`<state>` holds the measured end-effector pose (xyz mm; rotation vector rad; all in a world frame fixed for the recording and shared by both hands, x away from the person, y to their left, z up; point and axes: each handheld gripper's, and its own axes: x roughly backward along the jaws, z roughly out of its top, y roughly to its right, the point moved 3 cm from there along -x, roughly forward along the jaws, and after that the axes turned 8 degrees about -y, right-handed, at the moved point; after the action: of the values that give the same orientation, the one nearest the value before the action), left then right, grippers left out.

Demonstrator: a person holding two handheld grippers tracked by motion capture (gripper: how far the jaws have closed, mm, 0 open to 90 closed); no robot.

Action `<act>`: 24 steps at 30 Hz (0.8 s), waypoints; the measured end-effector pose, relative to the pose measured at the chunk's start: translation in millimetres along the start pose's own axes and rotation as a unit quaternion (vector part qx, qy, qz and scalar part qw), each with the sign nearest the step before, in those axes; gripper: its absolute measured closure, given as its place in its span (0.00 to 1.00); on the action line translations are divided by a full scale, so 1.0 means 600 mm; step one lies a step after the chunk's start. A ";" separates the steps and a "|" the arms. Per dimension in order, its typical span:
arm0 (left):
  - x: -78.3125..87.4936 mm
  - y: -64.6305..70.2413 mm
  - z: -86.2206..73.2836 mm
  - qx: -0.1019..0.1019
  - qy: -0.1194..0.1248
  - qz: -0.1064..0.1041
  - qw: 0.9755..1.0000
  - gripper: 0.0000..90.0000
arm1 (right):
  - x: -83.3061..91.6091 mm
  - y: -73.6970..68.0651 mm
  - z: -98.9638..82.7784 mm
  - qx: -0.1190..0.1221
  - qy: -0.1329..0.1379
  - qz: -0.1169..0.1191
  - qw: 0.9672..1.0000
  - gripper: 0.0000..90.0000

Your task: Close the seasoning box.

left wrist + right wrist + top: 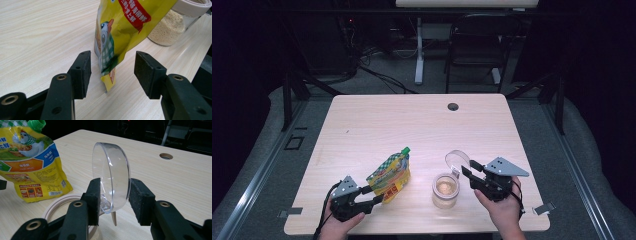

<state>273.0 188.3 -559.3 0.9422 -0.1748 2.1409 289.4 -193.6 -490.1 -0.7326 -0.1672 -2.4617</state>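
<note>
A yellow spouted pouch (389, 176) with a green cap stands near the table's front left. My left gripper (376, 195) is open, and the pouch's lower corner (110, 75) hangs between the jaws, clear of both pads. To the right stands a glass jar (445, 190) of pale grains (167, 30) with its clear hinged lid (457, 160) tipped upright. My right gripper (468, 170) is shut on that lid (112, 175), one pad on each face. The jar's beige rim (57, 205) lies just below the jaws.
The light wooden table (412, 125) has a round cable hole (453, 106) near its far edge. A dark chair (477, 40) and a white desk leg (419, 50) stand beyond the table. The person's hands come in at the table's front edge.
</note>
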 end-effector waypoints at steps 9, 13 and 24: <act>-0.002 0.000 0.000 -0.001 0.001 -0.001 1.000 0.53 | 0.006 -0.009 0.003 0.012 0.004 0.004 1.000 0.73; -0.003 0.001 0.000 -0.001 0.000 -0.002 1.000 0.53 | 0.007 -0.012 0.004 0.016 0.002 0.005 1.000 0.73; -0.004 0.000 0.002 -0.004 -0.003 -0.002 1.000 0.53 | 0.012 -0.021 0.003 0.025 0.001 0.009 1.000 0.73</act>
<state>274.6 186.3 -560.3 0.9439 -0.1835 2.1326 278.5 -185.7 -484.3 -0.7060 -0.2203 -2.4321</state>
